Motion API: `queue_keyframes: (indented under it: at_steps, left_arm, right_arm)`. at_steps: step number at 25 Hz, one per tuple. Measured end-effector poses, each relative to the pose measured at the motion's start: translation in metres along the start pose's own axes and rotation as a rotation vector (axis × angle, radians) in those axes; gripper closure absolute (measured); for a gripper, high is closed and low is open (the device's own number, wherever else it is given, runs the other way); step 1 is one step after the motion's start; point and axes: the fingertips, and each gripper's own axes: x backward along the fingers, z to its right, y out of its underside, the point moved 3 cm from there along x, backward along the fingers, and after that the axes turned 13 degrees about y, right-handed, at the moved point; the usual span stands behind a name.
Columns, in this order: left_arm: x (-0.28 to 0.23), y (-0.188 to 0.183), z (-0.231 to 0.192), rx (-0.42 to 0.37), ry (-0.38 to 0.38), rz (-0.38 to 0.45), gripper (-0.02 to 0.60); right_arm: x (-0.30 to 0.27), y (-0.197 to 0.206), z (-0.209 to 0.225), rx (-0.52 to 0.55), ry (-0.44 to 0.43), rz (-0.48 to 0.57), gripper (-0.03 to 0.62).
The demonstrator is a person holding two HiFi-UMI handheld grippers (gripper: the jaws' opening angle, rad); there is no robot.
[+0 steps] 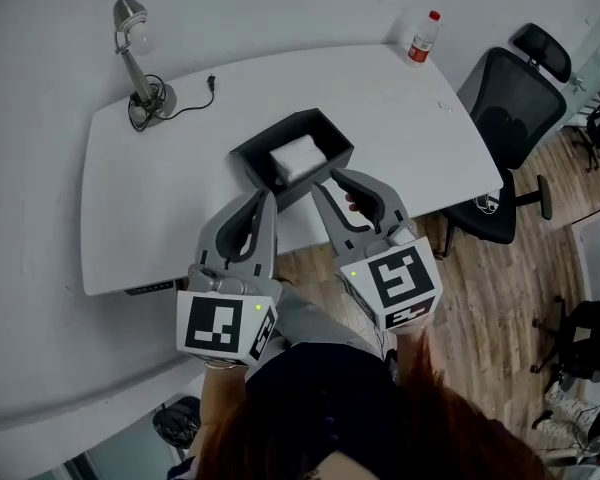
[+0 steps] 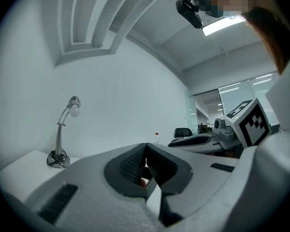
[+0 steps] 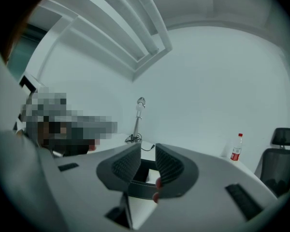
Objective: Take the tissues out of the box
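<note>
Box [image 1: 252,158] at the table's [image 1: 150,218] front edge: tissues [image 1: 297,155] visible, near wall partly covered by claw tips. Left claw [image 1: 268,196] clenched, empty. Right claw [image 1: 330,179] released, empty.

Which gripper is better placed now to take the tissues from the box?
Right. The right gripper has its jaws apart, aimed at the box and tissues. The left gripper has its jaws together, so it would have to open first.
</note>
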Motion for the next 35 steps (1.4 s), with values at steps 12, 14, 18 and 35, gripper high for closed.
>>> queue_keyframes:
  at_steps: [12, 14, 18, 35]
  left_arm:
    - [-0.024, 0.007, -0.046, 0.019, 0.002, -0.015, 0.560]
    - [-0.027, 0.008, -0.053, 0.025, -0.002, -0.016, 0.560]
    - [-0.032, 0.011, -0.067, 0.037, -0.012, -0.020, 0.560]
    - [-0.052, 0.033, -0.103, 0.090, -0.002, -0.055, 0.560]
  right_arm:
    - [-0.059, 0.021, 0.001, 0.045, -0.030, -0.130, 0.435]
    - [-0.068, 0.025, 0.001, 0.052, -0.038, -0.158, 0.423]
    - [-0.085, 0.037, -0.001, 0.063, -0.051, -0.222, 0.406]
    - [-0.139, 0.100, -0.011, 0.158, -0.101, -0.530, 0.332]
